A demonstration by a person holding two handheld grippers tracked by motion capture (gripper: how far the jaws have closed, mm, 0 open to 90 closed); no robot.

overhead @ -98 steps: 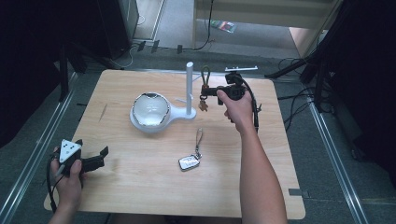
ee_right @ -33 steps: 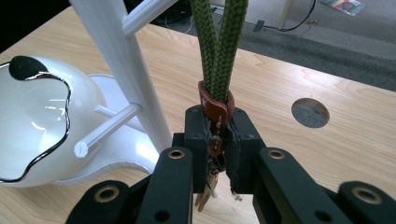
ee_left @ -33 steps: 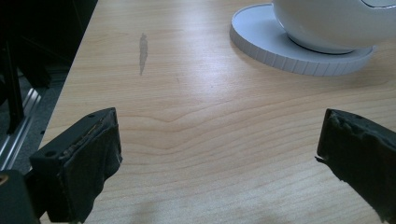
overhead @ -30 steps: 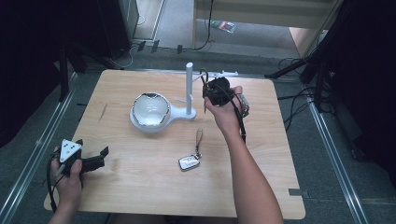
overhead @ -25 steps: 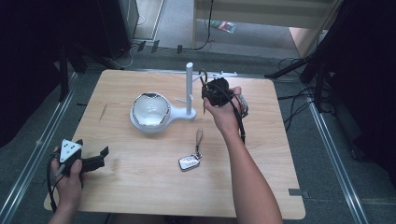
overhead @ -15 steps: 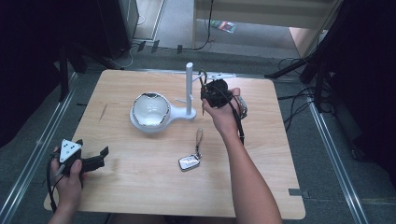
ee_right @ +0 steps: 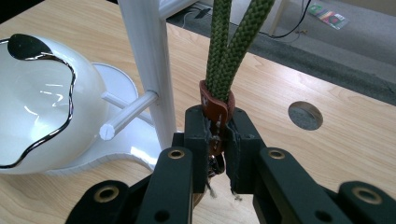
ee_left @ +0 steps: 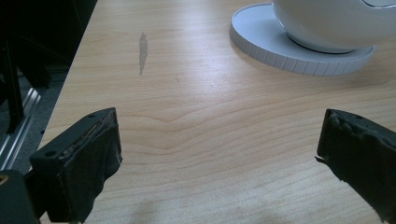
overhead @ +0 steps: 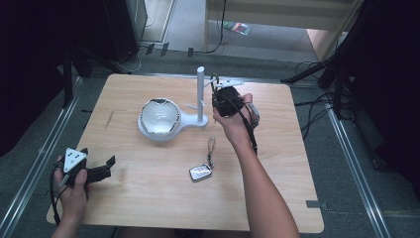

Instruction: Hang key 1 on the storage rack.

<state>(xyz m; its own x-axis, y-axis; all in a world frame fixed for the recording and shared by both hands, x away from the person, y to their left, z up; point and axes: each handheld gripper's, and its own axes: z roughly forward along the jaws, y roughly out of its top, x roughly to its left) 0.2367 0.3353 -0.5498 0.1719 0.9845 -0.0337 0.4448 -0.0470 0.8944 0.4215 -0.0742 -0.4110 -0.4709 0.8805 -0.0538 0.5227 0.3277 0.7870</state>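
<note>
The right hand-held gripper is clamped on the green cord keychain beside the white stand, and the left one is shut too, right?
Not quite. The left hand-held gripper is open: the left gripper view shows its jaws wide apart over bare table. The right hand-held gripper does clamp the green cord keychain beside the white stand.

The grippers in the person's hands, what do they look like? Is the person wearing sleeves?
Both are black. The left gripper has a grey three-cornered plate on top and a black cable trailing off it; its jaws end in rough dark pads. The right gripper has chunky black links with round bolt holes, and a black cable too. No sleeves: both forearms are bare.
</note>
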